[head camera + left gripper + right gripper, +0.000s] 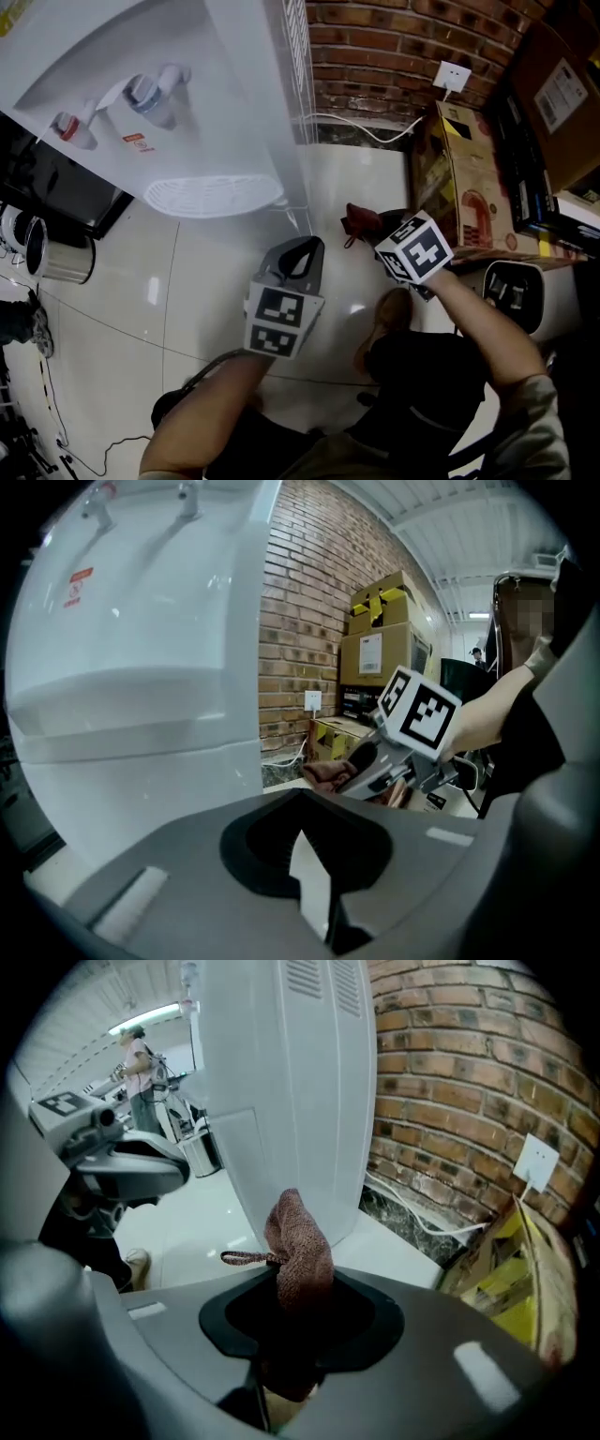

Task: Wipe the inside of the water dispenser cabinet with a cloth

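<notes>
Right gripper (pixel 298 1335) clamped on cloth (pixel 296 1241), left gripper (pixel 314 874) closed, empty, beside water dispenser (pixel 187 94)

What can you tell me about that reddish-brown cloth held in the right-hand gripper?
The cloth is reddish-brown with a coarse, nubby weave. It is bunched into an upright lump, clamped between the jaws of the right gripper, with its rounded top poking above them and a thin loop sticking out sideways. It is held in the air near the white water dispenser, not touching it.
</notes>
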Available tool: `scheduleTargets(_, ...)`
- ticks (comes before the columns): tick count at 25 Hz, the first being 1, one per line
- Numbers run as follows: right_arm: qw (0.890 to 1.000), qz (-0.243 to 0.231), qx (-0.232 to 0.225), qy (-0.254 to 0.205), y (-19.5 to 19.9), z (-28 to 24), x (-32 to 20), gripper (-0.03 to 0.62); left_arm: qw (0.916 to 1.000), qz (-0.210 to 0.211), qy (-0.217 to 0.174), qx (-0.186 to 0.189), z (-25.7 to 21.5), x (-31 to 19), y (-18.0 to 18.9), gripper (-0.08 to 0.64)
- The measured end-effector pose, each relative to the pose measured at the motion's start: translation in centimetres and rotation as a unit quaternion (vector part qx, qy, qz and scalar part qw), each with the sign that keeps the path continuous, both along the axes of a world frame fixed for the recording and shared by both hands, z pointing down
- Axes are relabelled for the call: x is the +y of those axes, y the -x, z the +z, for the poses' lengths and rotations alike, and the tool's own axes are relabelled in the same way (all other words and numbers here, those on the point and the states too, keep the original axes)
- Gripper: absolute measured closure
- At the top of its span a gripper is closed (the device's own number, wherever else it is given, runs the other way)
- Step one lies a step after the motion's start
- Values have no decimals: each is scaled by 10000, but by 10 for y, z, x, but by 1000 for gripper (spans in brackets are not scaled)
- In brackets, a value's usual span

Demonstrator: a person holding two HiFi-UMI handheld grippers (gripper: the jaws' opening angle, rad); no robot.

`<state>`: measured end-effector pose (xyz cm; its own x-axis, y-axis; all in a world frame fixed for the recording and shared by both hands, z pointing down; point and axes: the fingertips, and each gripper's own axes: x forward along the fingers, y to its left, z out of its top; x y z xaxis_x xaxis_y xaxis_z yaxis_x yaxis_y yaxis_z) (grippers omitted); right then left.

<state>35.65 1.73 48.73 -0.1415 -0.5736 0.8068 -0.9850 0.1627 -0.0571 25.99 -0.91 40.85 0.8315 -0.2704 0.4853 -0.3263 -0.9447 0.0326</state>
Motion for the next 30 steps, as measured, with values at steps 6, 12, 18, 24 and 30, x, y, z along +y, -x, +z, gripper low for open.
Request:
scheduleTargets(6, 9964, 431, -134, 713, -7, 128, 14, 459, 9990, 44, 224, -389, 40, 9, -7, 560)
scheduleTargets(12, 9895, 553, -306, 1298, -11, 212, 19, 454, 9958, -389, 594, -581, 70, 7, 4, 560)
scheduleTargets(18, 9820, 741, -337, 1704, -12, 262, 13, 426, 9921, -590, 869, -693, 82, 22, 27, 560)
scheduleTargets(24, 9801, 896, -500, 1699, -15, 257, 17, 317, 9923, -743, 880, -452, 67, 11, 31, 560)
scheduleTargets(30, 9874, 1259, -649, 704, -36, 144, 22, 312, 9964, -582, 619, 12, 18, 16, 25, 560)
